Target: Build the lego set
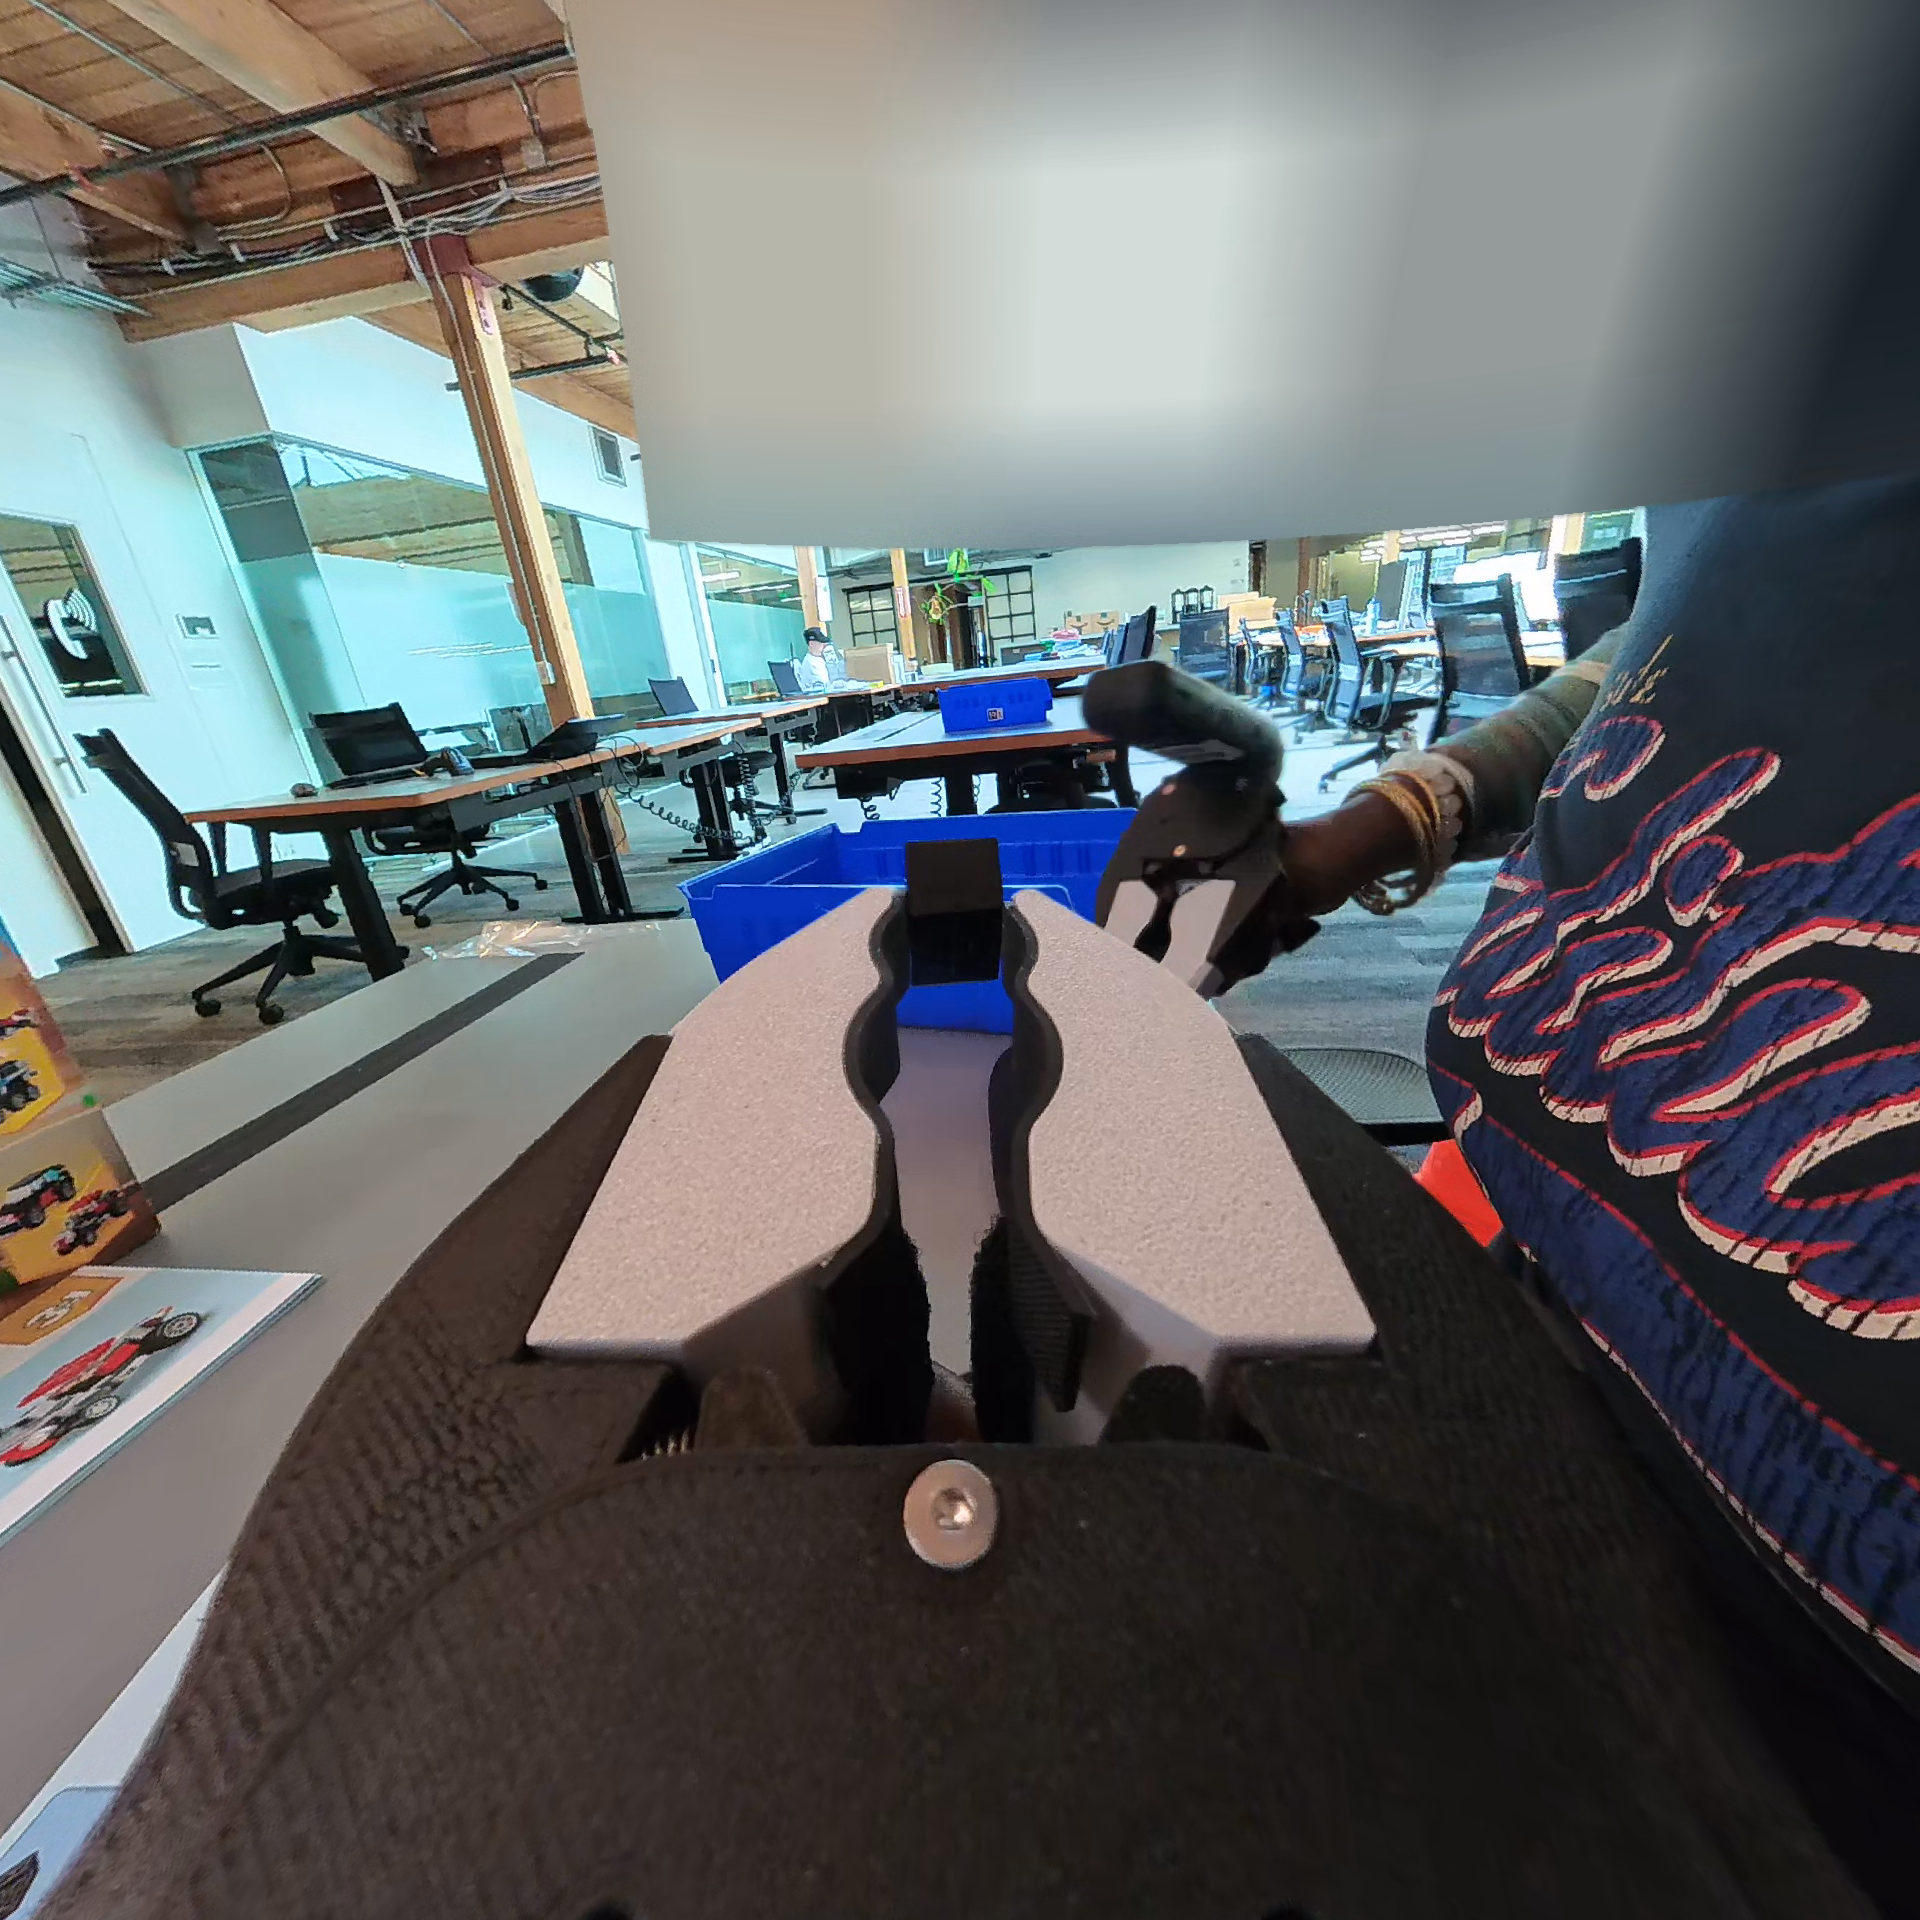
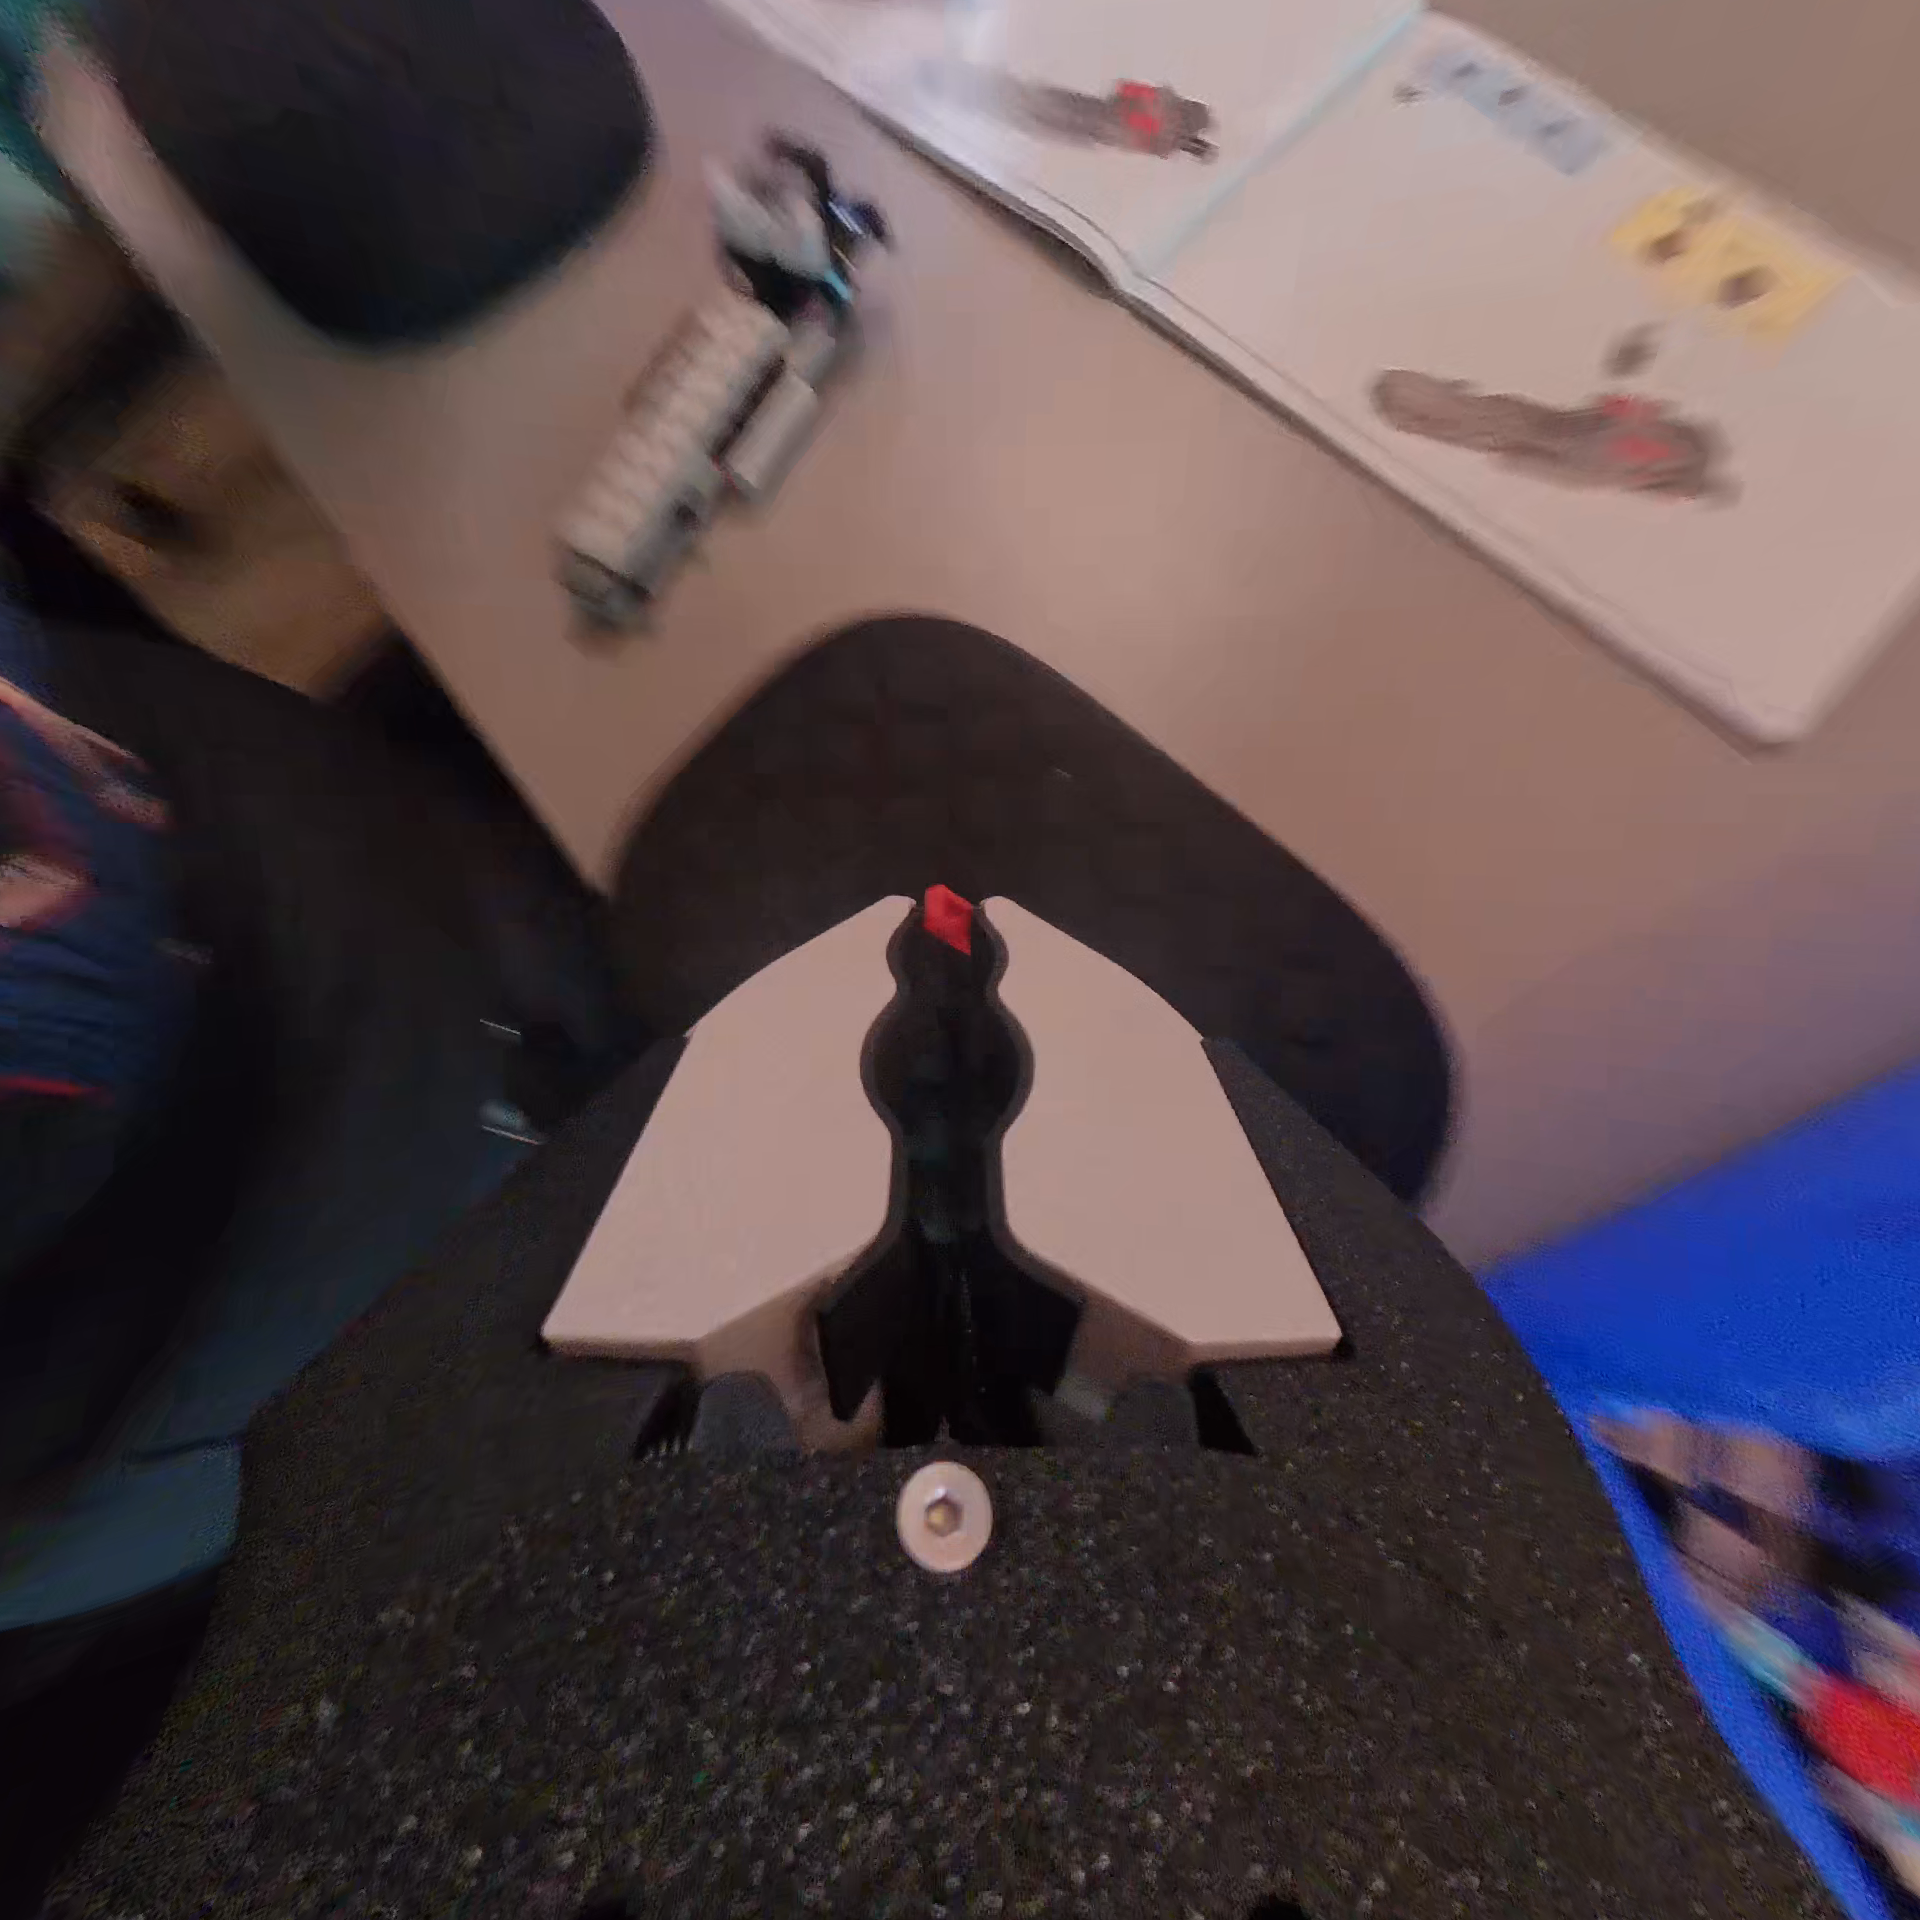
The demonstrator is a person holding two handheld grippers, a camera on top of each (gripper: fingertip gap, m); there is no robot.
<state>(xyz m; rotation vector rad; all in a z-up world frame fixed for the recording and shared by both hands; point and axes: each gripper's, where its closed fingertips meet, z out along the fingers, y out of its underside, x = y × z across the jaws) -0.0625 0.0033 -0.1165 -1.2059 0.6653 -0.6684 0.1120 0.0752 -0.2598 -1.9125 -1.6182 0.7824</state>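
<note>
the left gripper [image 1: 951,914] is clenched on a black lego piece [image 1: 952,909], which sits pinched between its two fingertips and sticks up a little above them. straight ahead of those tips, just beyond, stands a blue bin [image 1: 790,914] on the grey table [image 1: 312,1081]. off to the tool's left lie a lego box [image 1: 57,1205] and a booklet [image 1: 114,1361] with pictures of a red car on it. ahead and to the right, the right gripper [image 1: 1195,935] hangs in the air in a person's hand [image 1: 1320,852], beside a dark printed shirt [image 1: 1683,1091].

the right gripper [image 2: 948,914] is clenched on a small red lego piece [image 2: 948,918], caught at the very tips of its nearly closed fingers. this view is blurred. directly beyond the tips is the black body of the left gripper [image 2: 1039,831]. farther ahead and to the tool's left, a partly built lego model [image 2: 707,416], grey and white with darker bits at one end, lies on the table [image 2: 1039,468]. ahead and to the right, an open instruction booklet [image 2: 1455,312] lies flat on the table. at the tool's lower right the blue bin [image 2: 1714,1351] shows, with blurred coloured pieces inside that cannot be told apart.
</note>
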